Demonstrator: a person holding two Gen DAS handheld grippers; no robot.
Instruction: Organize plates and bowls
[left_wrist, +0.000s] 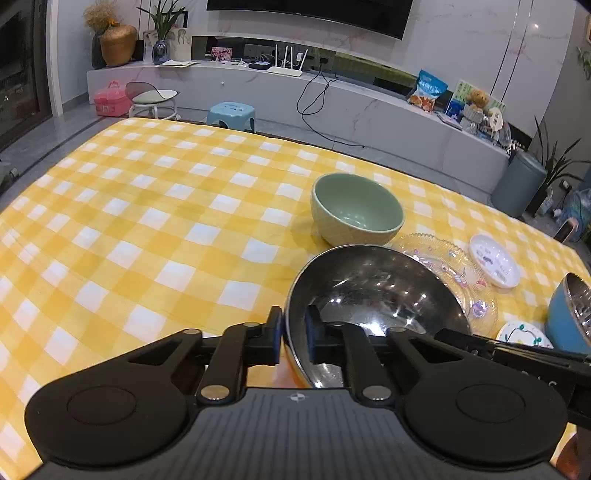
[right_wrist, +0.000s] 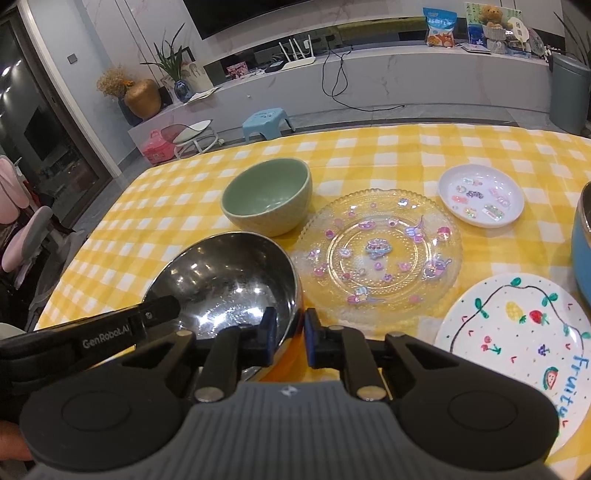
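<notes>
Two grippers pinch the steel bowl (left_wrist: 373, 295) at lower centre — the left gripper (left_wrist: 293, 332) on its left rim, the right gripper (right_wrist: 290, 334) on its right rim. Both reach in low and level, one finger inside the wall, one outside.

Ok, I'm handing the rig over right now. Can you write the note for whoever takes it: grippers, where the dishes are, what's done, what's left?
Left gripper: shut on the rim of the steel bowl, near-left side.
Right gripper: also clamped on that bowl's rim, right side. Both hold the one bowl, low over the yellow checked cloth.
Green bowl: upright just behind it.
Glass sticker plate: to the right.
Small white dish: beyond it.
Fruit-painted plate: near right.
Blue bowl: right edge.
Done: nothing stacked.
Left: nest bowls, stack plates.
</notes>
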